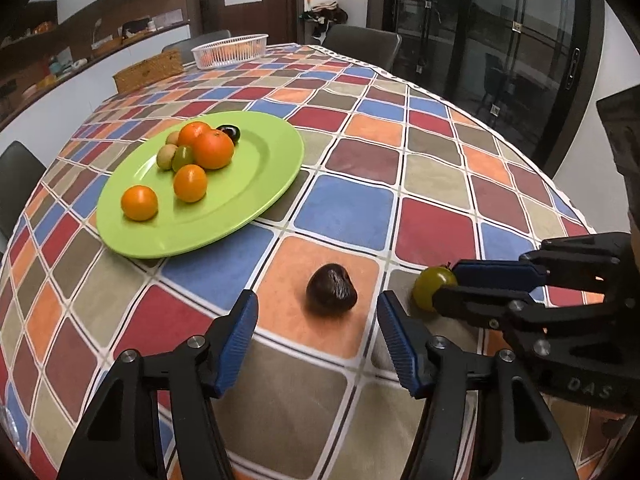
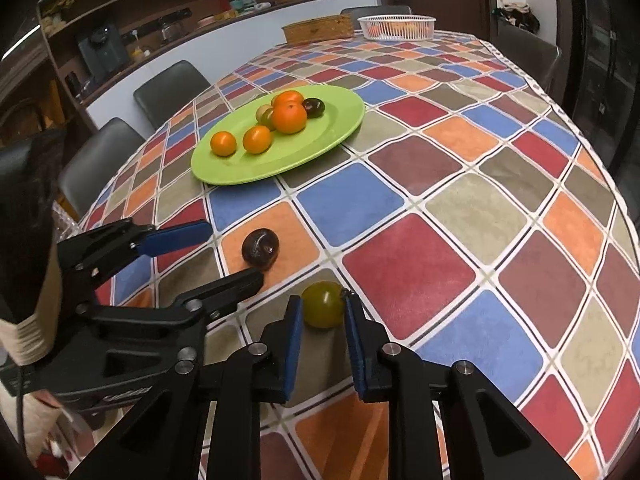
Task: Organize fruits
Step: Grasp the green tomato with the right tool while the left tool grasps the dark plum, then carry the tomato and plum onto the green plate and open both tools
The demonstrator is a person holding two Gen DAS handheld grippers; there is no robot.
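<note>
A green plate point(image 1: 256, 168) point(image 2: 336, 128) holds several oranges point(image 1: 213, 149) point(image 2: 289, 117), small green and tan fruits and a dark fruit point(image 1: 231, 132). A dark wrinkled fruit point(image 1: 331, 289) point(image 2: 261, 248) lies on the checkered tablecloth, ahead of and between the fingers of my open left gripper point(image 1: 316, 312) point(image 2: 230, 250). A green tomato point(image 1: 432, 287) point(image 2: 323, 304) lies to its right. My right gripper point(image 2: 320, 316) point(image 1: 446, 278) has its jaws closed against the tomato's sides, and the tomato rests on the table.
A white basket point(image 1: 230, 50) point(image 2: 396, 26) and a wicker box point(image 1: 148, 70) point(image 2: 318, 28) stand at the table's far end. Dark chairs point(image 2: 170, 88) line the left side. Glass doors are at the right.
</note>
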